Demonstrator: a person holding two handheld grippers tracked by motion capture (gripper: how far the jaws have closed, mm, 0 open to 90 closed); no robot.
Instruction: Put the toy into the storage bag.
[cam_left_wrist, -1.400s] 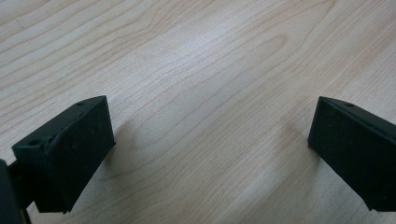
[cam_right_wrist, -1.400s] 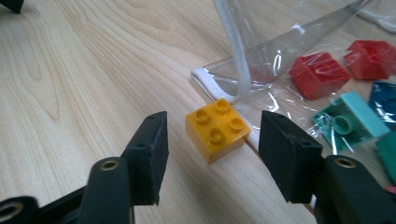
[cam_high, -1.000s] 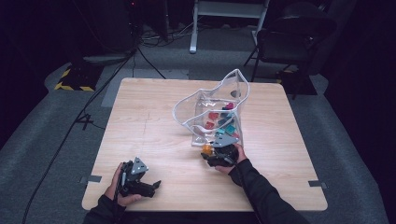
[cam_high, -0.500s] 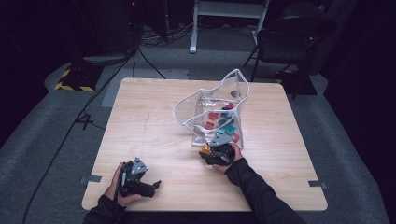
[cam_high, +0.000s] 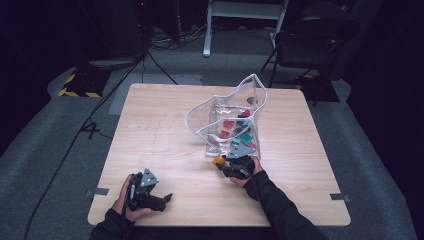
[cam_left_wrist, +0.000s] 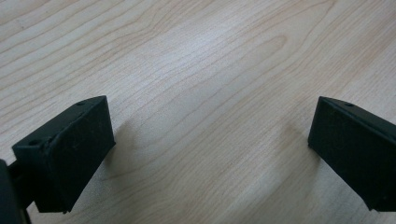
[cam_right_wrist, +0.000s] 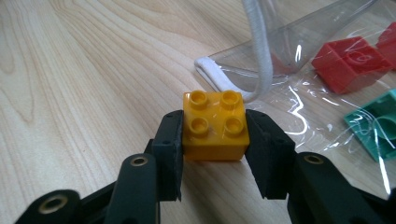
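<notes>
A yellow four-stud brick (cam_right_wrist: 215, 126) sits on the wooden table (cam_high: 165, 130), just outside the mouth of a clear plastic bag (cam_high: 230, 115). My right gripper (cam_right_wrist: 214, 140) has just been closing on it, and its pads now press both sides of the brick. In the high view this gripper (cam_high: 227, 162) lies at the bag's near corner with the brick (cam_high: 218, 160) at its tip. My left gripper (cam_high: 165, 199) rests near the table's front left edge. Its jaws stand wide apart over bare wood (cam_left_wrist: 210, 149).
The bag has a white trimmed rim (cam_right_wrist: 257, 56) and holds several bricks, among them a red one (cam_right_wrist: 350, 63) and a teal one (cam_right_wrist: 376, 126). A dark chair (cam_high: 310, 45) and cables stand on the floor beyond the table.
</notes>
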